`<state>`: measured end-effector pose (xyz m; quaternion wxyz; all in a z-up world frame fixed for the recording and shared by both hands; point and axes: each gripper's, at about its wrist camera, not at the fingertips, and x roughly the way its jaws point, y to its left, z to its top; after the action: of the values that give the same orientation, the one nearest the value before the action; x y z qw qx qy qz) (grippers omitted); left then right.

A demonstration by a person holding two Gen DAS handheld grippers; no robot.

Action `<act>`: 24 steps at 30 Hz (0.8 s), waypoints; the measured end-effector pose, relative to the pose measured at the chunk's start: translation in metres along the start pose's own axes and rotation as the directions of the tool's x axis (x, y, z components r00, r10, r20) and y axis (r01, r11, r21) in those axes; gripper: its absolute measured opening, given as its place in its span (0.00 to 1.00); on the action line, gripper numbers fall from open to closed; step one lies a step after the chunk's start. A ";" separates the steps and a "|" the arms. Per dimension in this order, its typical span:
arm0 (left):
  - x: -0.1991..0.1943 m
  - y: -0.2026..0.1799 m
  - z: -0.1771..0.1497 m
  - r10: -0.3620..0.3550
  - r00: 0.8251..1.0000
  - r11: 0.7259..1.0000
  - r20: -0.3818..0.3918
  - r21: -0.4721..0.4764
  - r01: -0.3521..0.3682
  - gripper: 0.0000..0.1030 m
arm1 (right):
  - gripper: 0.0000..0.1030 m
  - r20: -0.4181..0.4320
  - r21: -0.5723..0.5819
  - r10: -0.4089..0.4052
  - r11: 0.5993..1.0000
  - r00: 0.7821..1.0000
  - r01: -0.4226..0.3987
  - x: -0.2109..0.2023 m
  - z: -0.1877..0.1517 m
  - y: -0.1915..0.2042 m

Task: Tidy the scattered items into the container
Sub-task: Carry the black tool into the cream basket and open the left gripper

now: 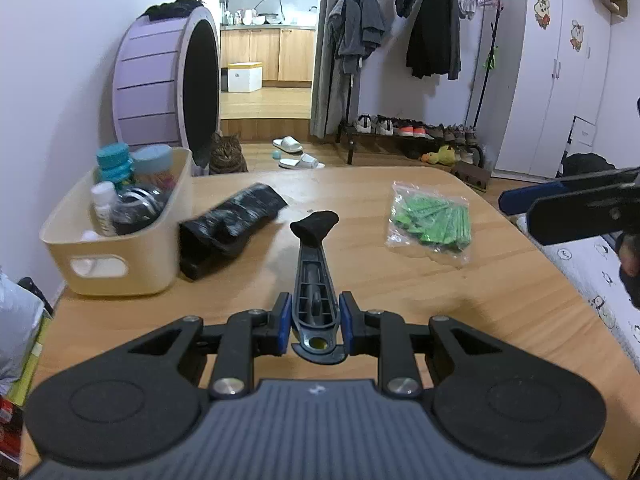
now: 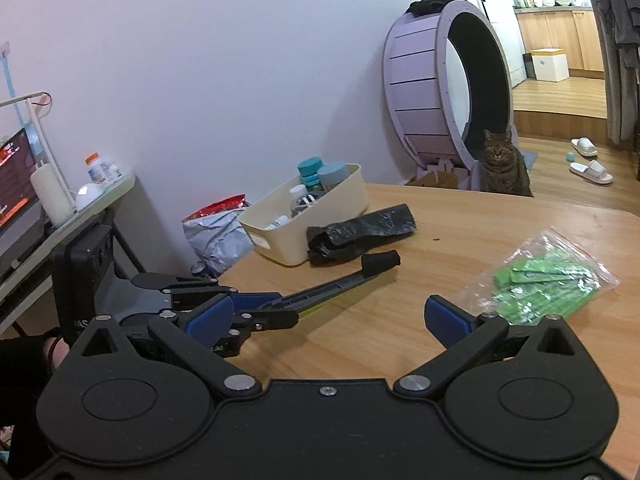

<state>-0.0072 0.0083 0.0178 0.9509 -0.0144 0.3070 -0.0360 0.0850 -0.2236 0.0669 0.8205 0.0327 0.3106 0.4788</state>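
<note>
The left gripper (image 1: 313,320) reaches level over the table (image 1: 400,280), clamping a black long-handled tool (image 1: 314,276) pointing toward 12 o'clock, while the right gripper (image 2: 328,320) hovers with jaws spread.

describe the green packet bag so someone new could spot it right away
On the wooden table, look to the side away from the cream bin. The clear plastic bag of green packets lies flat there, alone. It is the only green, see-through item; its neighbours are black.

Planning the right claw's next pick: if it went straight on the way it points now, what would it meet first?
Probably bare wooden table; the right claw is open, with the bag of green packets off to its right. Further on, perhaps the black plastic bag; depth is unclear.
</note>
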 end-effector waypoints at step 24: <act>0.033 0.134 0.073 0.058 0.998 0.993 0.035 0.100 -0.061 0.23 | 1.00 0.016 0.009 0.011 1.000 1.000 -0.011 0.030 0.005 0.023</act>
<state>0.0705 0.1399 0.0514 0.9559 0.0421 0.2898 -0.0227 0.0809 -0.1860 0.0648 0.8202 0.0422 0.3060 0.4815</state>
